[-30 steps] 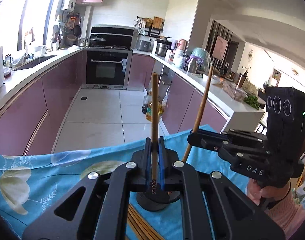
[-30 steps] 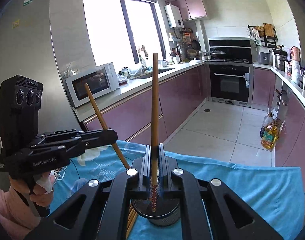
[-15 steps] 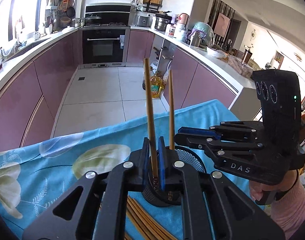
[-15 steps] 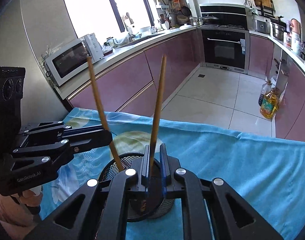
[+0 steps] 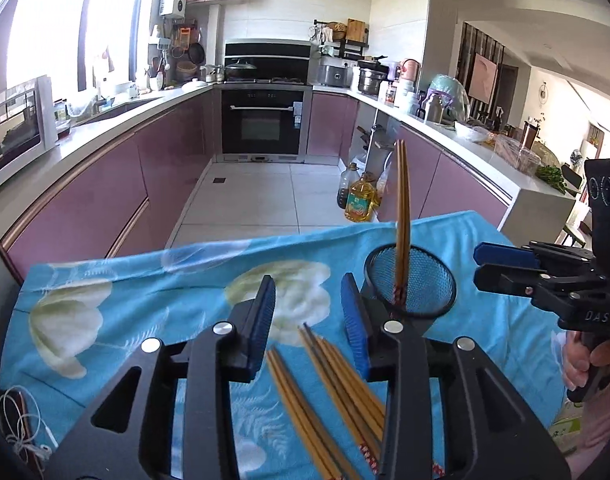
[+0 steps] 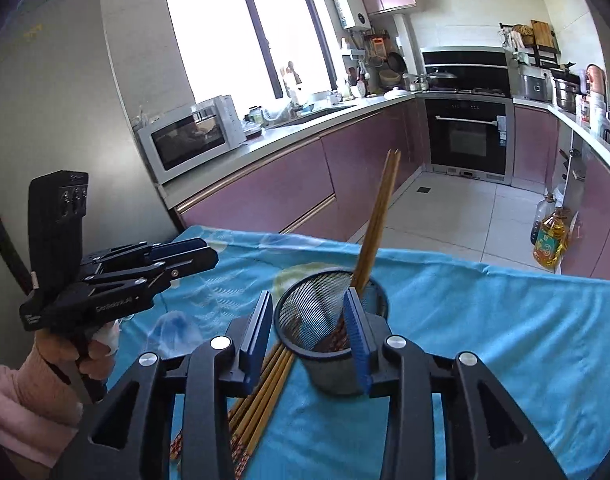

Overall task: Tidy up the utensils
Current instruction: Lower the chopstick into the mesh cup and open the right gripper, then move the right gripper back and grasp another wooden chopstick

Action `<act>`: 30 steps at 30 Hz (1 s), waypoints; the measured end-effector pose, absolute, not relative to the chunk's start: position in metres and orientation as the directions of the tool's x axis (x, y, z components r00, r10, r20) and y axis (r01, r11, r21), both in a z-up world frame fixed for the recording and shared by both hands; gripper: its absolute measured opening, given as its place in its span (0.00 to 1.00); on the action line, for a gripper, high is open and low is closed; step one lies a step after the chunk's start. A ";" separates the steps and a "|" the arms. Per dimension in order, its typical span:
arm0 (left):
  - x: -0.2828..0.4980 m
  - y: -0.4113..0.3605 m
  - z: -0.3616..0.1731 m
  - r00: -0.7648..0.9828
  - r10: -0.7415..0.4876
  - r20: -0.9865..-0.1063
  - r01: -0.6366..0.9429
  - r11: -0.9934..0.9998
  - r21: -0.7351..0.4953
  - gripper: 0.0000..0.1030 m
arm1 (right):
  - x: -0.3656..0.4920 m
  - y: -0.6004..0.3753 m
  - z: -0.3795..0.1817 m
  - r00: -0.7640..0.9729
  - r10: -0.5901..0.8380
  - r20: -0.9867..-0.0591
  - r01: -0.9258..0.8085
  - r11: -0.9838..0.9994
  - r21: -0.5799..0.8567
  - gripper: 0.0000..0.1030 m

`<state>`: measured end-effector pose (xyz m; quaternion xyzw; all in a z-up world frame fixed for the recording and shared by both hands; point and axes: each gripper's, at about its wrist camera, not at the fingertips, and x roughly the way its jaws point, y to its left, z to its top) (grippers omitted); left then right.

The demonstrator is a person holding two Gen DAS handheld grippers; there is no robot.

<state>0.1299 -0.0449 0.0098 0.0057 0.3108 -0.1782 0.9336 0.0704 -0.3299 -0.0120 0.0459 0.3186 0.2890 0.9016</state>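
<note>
A black mesh holder stands on the blue flowered cloth with two brown chopsticks leaning upright in it. My left gripper is just left of the holder, its jaws opening with nothing gripped; several loose chopsticks lie on the cloth below it. In the right wrist view the holder and its two chopsticks sit just ahead of my right gripper, whose jaws are opening and grip nothing. The loose chopsticks lie left of the holder.
The other gripper shows in each view: the right one, the left one, each held by a hand in a pink sleeve. A white cable lies at the cloth's near left. Beyond the table edge are floor, oil bottles and purple cabinets.
Both grippers were shut on a chopstick each; both have let go, and the two chopsticks now stand in the holder. Both grippers dropped lower, and the left one shifted left of the holder.
</note>
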 end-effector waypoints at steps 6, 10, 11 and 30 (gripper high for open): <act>0.104 -0.022 -0.039 0.694 -0.295 -0.657 0.295 0.949 -0.115 0.33 | 0.063 -0.307 -0.059 0.535 0.527 -0.660 -0.464 0.836 0.292 0.34; 0.090 -0.014 -0.066 0.660 -0.298 -0.690 0.284 0.949 -0.138 0.33 | 0.060 -0.292 -0.080 0.511 0.491 -0.706 -0.450 0.852 0.266 0.34; 0.086 -0.013 -0.073 0.657 -0.296 -0.693 0.280 0.950 -0.140 0.33 | 0.060 -0.289 -0.083 0.509 0.478 -0.716 -0.444 0.858 0.257 0.34; 0.076 -0.019 -0.114 0.576 -0.305 -0.759 0.288 0.944 -0.160 0.33 | 0.054 -0.269 -0.107 0.507 0.378 -0.775 -0.397 0.900 0.179 0.31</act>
